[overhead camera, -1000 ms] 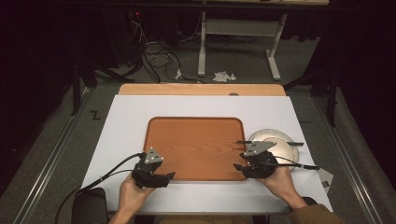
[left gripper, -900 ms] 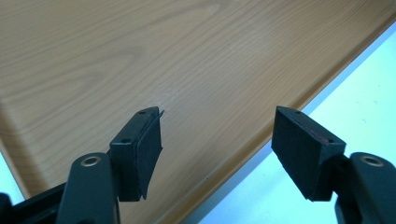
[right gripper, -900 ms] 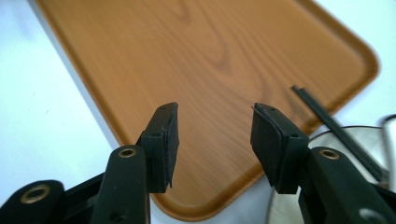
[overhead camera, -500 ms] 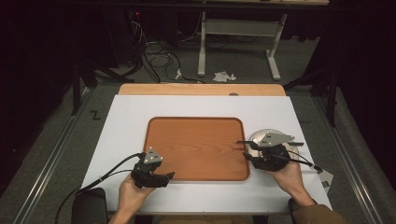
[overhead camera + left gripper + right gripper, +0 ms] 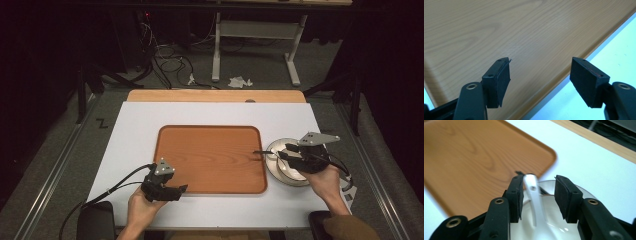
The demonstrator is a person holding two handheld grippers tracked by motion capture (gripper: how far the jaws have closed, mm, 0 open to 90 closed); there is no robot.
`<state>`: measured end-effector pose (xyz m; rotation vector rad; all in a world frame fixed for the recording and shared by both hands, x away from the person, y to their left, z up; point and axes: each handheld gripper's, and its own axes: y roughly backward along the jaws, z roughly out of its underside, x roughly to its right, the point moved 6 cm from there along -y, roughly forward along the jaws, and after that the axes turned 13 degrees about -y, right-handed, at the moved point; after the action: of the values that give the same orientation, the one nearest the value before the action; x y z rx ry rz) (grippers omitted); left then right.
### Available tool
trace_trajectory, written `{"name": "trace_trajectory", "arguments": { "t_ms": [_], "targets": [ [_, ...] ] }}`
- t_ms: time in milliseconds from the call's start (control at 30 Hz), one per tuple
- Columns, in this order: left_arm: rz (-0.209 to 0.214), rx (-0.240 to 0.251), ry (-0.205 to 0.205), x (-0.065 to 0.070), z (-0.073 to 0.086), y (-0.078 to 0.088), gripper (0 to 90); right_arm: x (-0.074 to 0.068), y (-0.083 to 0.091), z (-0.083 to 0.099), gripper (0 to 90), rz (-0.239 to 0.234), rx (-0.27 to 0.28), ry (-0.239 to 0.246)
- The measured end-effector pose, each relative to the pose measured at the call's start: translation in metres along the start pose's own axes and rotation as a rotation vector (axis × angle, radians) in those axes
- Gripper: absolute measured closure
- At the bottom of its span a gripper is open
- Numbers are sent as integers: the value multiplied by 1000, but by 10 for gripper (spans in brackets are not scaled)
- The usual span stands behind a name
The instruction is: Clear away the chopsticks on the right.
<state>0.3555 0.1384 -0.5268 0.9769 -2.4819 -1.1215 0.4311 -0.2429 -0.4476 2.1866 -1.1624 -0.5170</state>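
A white bowl [image 5: 286, 176] stands on the white mat to the right of a wooden tray [image 5: 210, 155]. A white spoon [image 5: 535, 202] rests in the bowl [image 5: 554, 230], its handle rising between my right gripper's jaws. My right gripper [image 5: 277, 151] hovers over the bowl, pointing toward the tray. Its jaws [image 5: 539, 182] have just been closing around the handle; the handle lies close to the left pad, with a gap to the right pad. My left gripper [image 5: 180, 190] stands open at the tray's front left, with its jaws [image 5: 540, 72] over the tray's rim [image 5: 564, 75] and nothing between them.
The tray [image 5: 461, 157] has a raised rim and a bare floor. The white mat [image 5: 140, 130] covers a table with a wooden strip [image 5: 215, 96] at the far edge. Cables and a white stand lie on the floor beyond.
My right gripper has moved right and away from the tray's front right corner, rising to a place above the bowl. My left gripper has stayed put.
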Motion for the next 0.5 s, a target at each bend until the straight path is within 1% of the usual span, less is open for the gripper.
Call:
{"name": "trace_trajectory", "arguments": {
  "t_ms": [33,67,100,133,200,233,300,333,367,433,467,500],
  "targets": [
    [1,0,0,0,0,0,324,9,2,-2,620,22,6,-15],
    [3,-5,-5,0,0,0,323,14,3,-4,630,36,10,-19],
    [0,-7,-4,1,1,-1,323,18,3,-5,637,43,12,-28],
    [0,-7,-4,1,1,-1,323,18,3,-5,637,43,12,-28],
    [4,-5,-4,1,0,-1,323,29,2,-6,659,59,1,-39],
    [4,-5,-4,1,0,-1,323,29,2,-6,659,59,1,-39],
    [4,-5,-6,1,0,0,323,37,-2,-4,669,81,-15,-37],
    [4,-5,-6,1,0,0,323,37,-2,-4,669,81,-15,-37],
    [5,-5,-7,1,0,0,323,41,-2,-2,679,88,-25,-52],
    [7,-5,-8,2,1,0,323,47,-2,-2,690,92,-31,-66],
    [7,-5,-8,2,1,0,323,47,-2,-2,690,92,-31,-66],
    [8,-5,-6,2,0,0,323,50,-1,-2,693,101,-29,-63]
  ]
}}
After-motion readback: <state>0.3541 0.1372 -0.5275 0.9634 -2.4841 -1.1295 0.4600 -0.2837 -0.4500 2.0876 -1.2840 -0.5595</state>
